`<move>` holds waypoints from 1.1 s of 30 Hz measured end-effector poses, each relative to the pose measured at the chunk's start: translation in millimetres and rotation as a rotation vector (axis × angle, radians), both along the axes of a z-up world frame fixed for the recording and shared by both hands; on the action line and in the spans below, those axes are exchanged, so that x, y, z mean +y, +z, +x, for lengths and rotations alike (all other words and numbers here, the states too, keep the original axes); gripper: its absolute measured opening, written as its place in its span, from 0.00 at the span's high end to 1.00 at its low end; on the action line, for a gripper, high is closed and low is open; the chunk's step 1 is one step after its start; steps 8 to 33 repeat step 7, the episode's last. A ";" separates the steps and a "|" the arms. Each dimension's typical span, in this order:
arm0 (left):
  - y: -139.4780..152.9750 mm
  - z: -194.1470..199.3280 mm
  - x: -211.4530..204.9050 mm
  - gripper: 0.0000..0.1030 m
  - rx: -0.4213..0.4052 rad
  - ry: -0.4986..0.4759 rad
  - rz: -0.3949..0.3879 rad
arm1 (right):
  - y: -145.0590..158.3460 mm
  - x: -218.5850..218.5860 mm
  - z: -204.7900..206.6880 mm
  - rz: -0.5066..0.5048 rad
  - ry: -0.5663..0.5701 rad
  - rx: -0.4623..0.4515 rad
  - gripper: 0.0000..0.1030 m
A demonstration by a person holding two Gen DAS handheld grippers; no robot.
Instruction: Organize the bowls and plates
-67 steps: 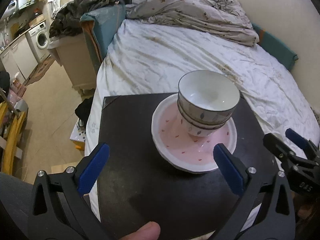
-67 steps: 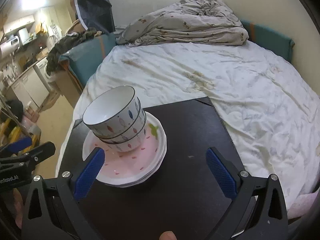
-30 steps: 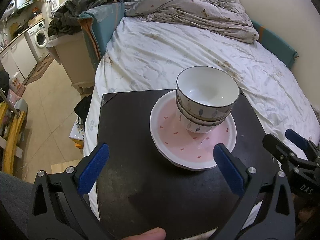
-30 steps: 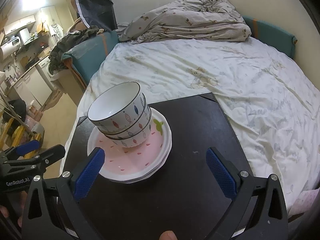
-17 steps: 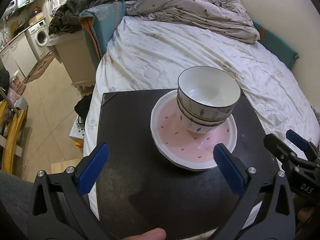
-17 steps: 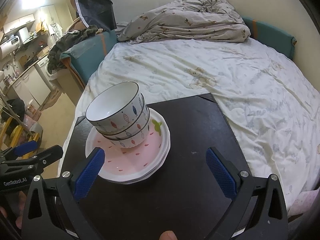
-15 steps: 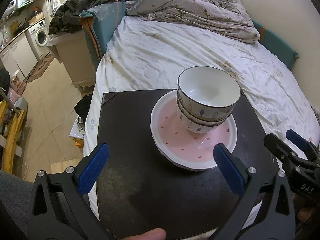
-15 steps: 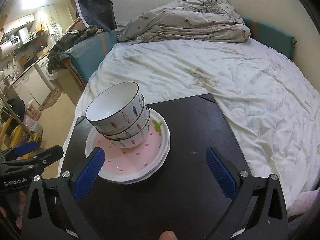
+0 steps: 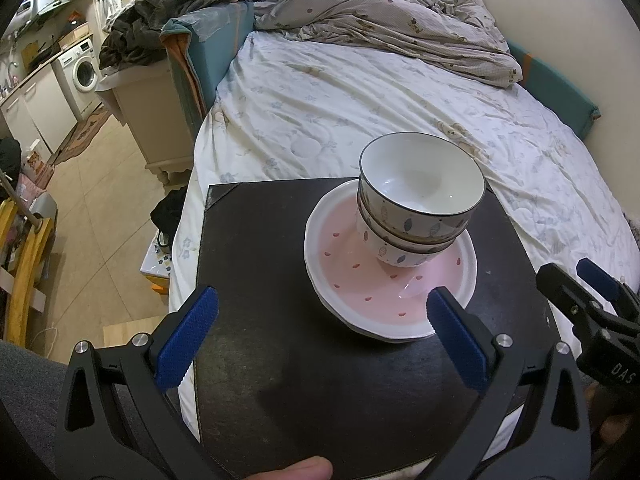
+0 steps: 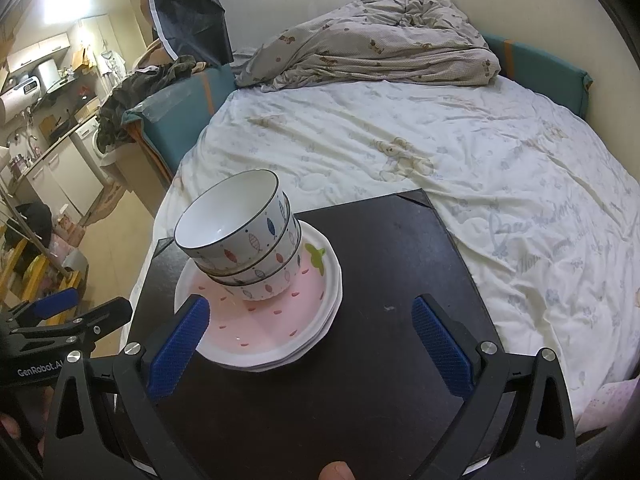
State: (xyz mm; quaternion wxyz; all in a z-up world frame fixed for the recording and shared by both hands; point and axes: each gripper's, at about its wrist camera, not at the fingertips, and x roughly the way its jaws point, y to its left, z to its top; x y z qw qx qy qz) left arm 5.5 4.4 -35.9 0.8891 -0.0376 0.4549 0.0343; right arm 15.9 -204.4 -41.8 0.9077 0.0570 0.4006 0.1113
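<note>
Bowls (image 9: pixel 420 204), nested with fish patterns, stand inside your pink plates (image 9: pixel 390 280), stacked mid-frame on the black desk (image 9: pixel 280 260). Your left gripper (image 9: pixel 320 336) and right gripper (image 10: pixel 308 340) both hang spread wide and hold nothing. Only your right view shows the green leaf mark on the plate rim; only your left shows the washing machine (image 9: pixel 86 66), upper left.

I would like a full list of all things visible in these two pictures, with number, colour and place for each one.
Patterned white ceramic bowls: about three, nested, on the plates.
Pink-centred white plates: a stack, on the board's left part.
Black square board: one, on the bed edge.
White bed sheet: one, behind the board.
Crumpled grey duvet: one, at the bed's far end.
White washing machine: one, far left.
Left hand-held gripper: open, empty.
Right hand-held gripper: open, empty.
</note>
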 end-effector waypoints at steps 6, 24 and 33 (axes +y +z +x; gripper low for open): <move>-1.0 -0.9 1.6 0.00 0.005 0.003 -0.006 | -0.4 -0.4 -0.2 0.000 0.001 -0.001 0.00; -0.4 -0.7 2.1 0.00 0.006 0.004 -0.009 | 0.0 -0.4 0.0 0.001 0.001 -0.001 0.00; -0.4 -0.7 2.1 0.00 0.006 0.004 -0.009 | 0.0 -0.4 0.0 0.001 0.001 -0.001 0.00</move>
